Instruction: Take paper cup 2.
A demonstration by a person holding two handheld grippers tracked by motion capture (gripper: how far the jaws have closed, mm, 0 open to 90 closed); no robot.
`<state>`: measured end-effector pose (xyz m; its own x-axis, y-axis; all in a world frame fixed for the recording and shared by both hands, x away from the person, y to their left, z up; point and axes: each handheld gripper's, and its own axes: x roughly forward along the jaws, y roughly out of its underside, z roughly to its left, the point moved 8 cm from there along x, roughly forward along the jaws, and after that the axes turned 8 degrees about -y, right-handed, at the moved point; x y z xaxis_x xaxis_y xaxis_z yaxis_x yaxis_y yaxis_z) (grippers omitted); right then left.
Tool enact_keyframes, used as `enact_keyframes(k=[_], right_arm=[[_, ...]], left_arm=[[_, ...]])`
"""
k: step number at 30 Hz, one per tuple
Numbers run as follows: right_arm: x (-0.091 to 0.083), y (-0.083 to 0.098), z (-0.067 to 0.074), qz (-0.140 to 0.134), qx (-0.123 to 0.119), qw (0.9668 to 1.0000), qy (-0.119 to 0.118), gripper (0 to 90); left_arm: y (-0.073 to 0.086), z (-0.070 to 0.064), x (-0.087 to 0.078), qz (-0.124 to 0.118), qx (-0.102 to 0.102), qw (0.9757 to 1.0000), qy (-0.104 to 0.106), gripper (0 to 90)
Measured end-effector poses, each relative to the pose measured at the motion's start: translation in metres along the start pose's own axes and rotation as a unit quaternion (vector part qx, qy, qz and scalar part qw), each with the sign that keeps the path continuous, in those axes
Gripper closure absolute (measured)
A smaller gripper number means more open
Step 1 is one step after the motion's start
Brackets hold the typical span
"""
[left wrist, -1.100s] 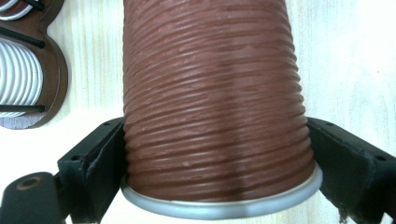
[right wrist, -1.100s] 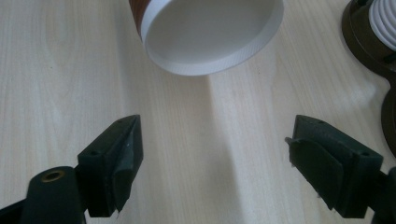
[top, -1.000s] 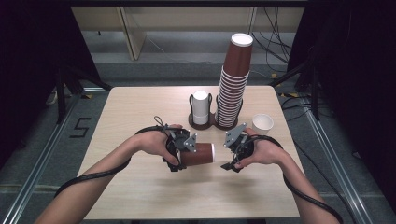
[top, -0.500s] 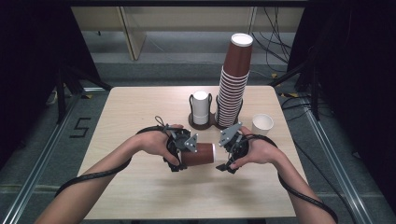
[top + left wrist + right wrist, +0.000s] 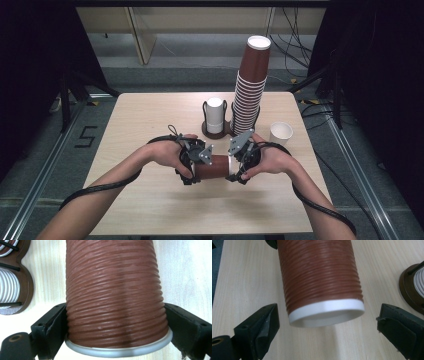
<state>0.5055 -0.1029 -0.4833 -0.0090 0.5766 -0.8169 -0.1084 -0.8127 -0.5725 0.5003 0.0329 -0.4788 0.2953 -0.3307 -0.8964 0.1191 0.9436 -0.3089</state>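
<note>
Brown ribbed paper cup lies sideways in the lower middle of the high view, just above the light wooden table, held between my two hands. My left gripper clamps it: in the left gripper view both black jaws press the ribbed wall just above the grey rim at the frame bottom. My right gripper has its jaws spread wide; in the right gripper view they stand well clear on either side of the white rim, nothing gripped. Those jaws have just been opening, then eased in slightly, with the cup end between them but untouched.

Step, as I judge it: separating nested cups, left holds the outer, right lines up to take the white-rimmed one. Looks early to mid step, no pull started. Next move calls for closing the right jaws squarely on the white rim, then pulling straight along the cup's axis while the left keeps firm; too hard a squeeze would crush the thin wall.

Around: tall stack of brown ribbed cups in the upper middle, sitting in a dark wooden two-ring holder, with a short stack of white cups in the other ring. Single small white paper cup stands to the right, near my right hand. The holder is close behind the grippers; pulling rightward could brush the single white cup.
</note>
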Motion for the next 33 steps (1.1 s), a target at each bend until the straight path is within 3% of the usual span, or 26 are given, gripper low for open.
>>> enact_keyframes(k=[1,2,3,5,7,9,11,12,15,17,22,28,33], right_arm=[[0.001,-0.002,-0.001,-0.001,-0.011,0.9999,-0.002,5.8],[0.001,-0.002,0.001,0.0,-0.002,1.0,-0.002,6.5],[0.002,-0.004,0.0,-0.001,-0.014,0.9999,-0.004,6.8],[0.003,-0.005,0.001,0.001,-0.008,1.0,-0.004,7.3],[0.005,-0.008,0.0,-0.001,-0.021,0.9997,-0.008,7.6],[0.005,-0.008,0.001,0.0,-0.009,0.9999,-0.005,7.9],[0.007,-0.01,0.0,0.0,-0.022,0.9997,-0.007,8.2],[0.007,-0.009,0.002,0.002,-0.004,1.0,-0.007,8.4],[0.009,-0.011,0.0,0.0,-0.024,0.9997,-0.009,9.2],[0.01,-0.011,0.002,0.003,-0.01,0.9999,-0.009,10.3],[0.012,-0.012,0.001,0.002,-0.029,0.9995,-0.014,11.9],[0.014,-0.012,0.003,0.004,-0.016,0.9997,-0.017,14.7],[0.017,-0.013,0.003,0.007,-0.025,0.9995,-0.017,16.0]], left_arm=[[-0.001,0.0,0.0,-0.001,0.0,1.0,0.001,10.3],[-0.001,-0.001,0.0,-0.001,0.002,1.0,0.001,10.3],[-0.001,-0.001,0.0,0.0,0.003,1.0,0.002,10.3],[-0.002,-0.001,0.001,-0.001,0.004,1.0,0.002,10.4],[-0.003,-0.001,0.001,-0.002,0.004,1.0,0.002,10.4],[-0.004,-0.001,0.0,-0.002,0.005,1.0,0.002,10.4],[-0.004,-0.002,0.0,-0.001,0.006,1.0,0.002,10.4],[-0.004,-0.002,0.0,-0.001,0.005,1.0,0.003,10.4],[-0.005,-0.001,-0.001,-0.004,0.008,1.0,0.002,10.4],[-0.006,-0.001,-0.001,-0.005,0.008,1.0,0.002,10.4],[-0.007,-0.001,-0.002,-0.008,0.008,0.9999,0.0,10.4],[-0.008,-0.001,-0.002,-0.007,0.006,1.0,0.001,10.4],[-0.009,0.0,-0.003,-0.01,0.011,0.9999,-0.001,10.4]])
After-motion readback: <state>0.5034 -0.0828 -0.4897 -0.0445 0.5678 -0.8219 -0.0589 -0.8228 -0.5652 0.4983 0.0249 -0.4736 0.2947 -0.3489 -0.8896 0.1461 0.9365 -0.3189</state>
